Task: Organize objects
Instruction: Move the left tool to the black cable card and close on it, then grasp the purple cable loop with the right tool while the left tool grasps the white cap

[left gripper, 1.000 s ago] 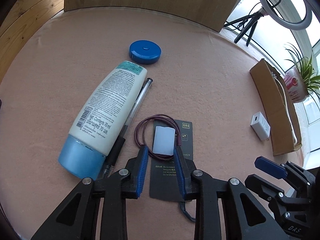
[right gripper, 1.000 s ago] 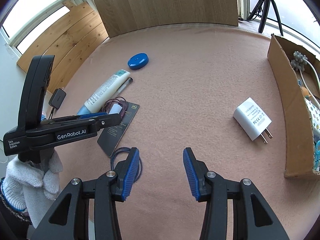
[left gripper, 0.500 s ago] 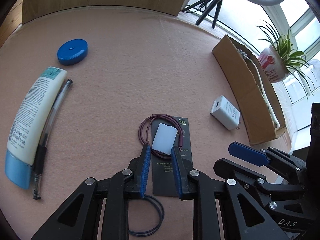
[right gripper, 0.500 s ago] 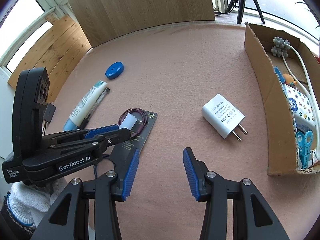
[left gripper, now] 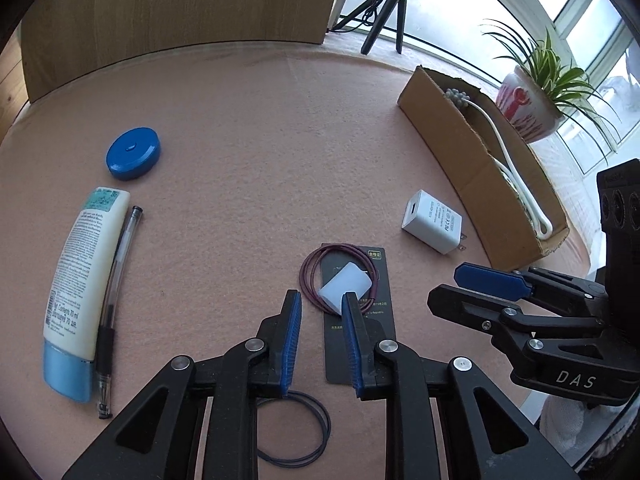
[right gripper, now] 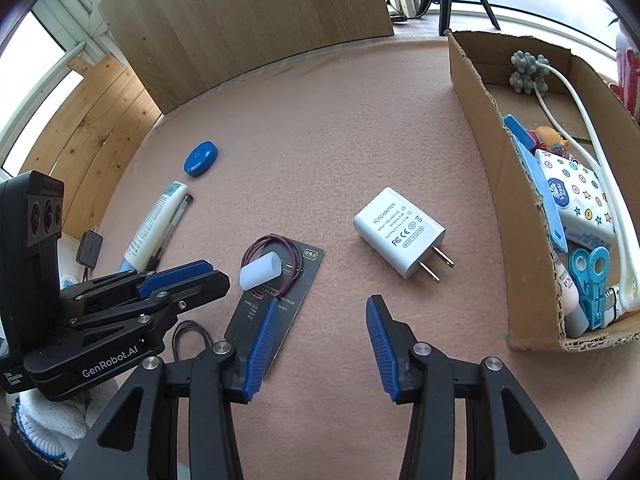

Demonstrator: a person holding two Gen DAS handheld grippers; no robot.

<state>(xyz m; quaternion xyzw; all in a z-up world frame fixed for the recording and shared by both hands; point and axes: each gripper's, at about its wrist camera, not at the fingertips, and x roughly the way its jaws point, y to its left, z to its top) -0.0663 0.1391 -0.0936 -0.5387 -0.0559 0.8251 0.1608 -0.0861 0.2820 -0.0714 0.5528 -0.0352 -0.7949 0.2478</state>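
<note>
Two hair ties, a maroon one (left gripper: 339,276) and a dark one (left gripper: 298,428), lie on the pink mat (left gripper: 256,168); the maroon one rests on a black card (left gripper: 360,320) with a white cap (left gripper: 346,286) on it. The left gripper (left gripper: 320,312) hangs over the card's near end, jaws narrowly parted, clasping nothing. The right gripper (right gripper: 320,320) stands apart with loose jaws, also holding nothing. A white charger (right gripper: 398,236) lies near a cardboard box (right gripper: 496,168). A tube (left gripper: 82,276), pen (left gripper: 116,292) and blue disc (left gripper: 133,153) lie farther left.
</note>
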